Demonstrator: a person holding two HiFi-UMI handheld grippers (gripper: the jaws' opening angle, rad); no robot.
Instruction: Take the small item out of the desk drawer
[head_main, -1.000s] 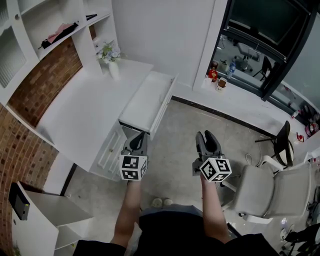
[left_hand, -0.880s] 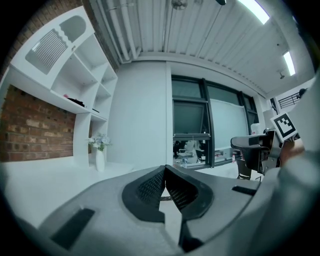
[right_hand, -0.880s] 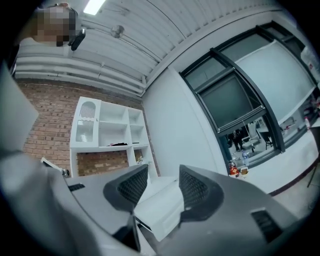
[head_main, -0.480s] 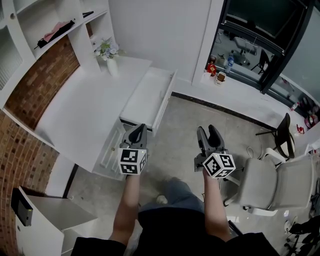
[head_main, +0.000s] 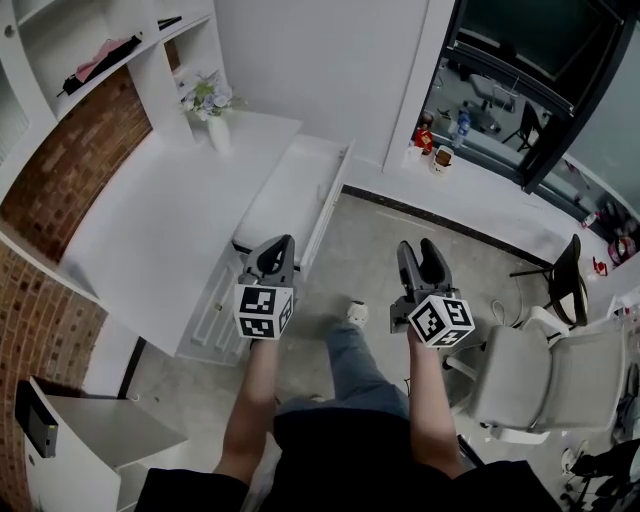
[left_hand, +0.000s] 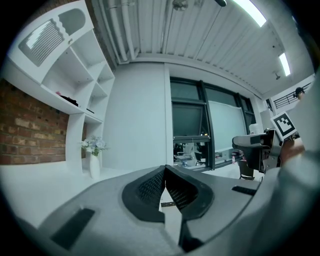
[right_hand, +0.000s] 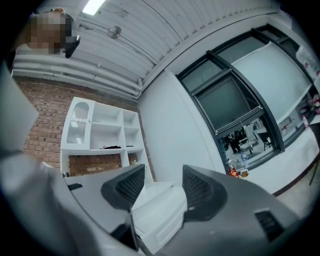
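Observation:
The white desk (head_main: 150, 220) runs along the brick wall at the left, and a lower white unit (head_main: 290, 190) juts from its far end. Drawer fronts (head_main: 215, 300) with slot handles show under the desk's near edge, just left of my left gripper (head_main: 278, 248). No small item is visible. My left gripper (left_hand: 165, 171) is shut, its pads meeting at the tips with nothing between them. To its right, my right gripper (head_main: 418, 250) hangs over the floor. It (right_hand: 164, 182) is open with nothing between its pads; the white unit only shows beyond the gap.
A vase of flowers (head_main: 213, 110) stands at the desk's far corner under white wall shelves (head_main: 120, 45). A white office chair (head_main: 530, 375) is at the right. Small items sit on the window ledge (head_main: 435, 150). A low white cabinet (head_main: 80, 440) stands at the lower left. The person's foot (head_main: 357, 315) is on the floor between the grippers.
The person has stepped forward, one leg now out in front. Both grippers have come a little nearer the desk. The right gripper's jaws stand wider apart than a second ago.

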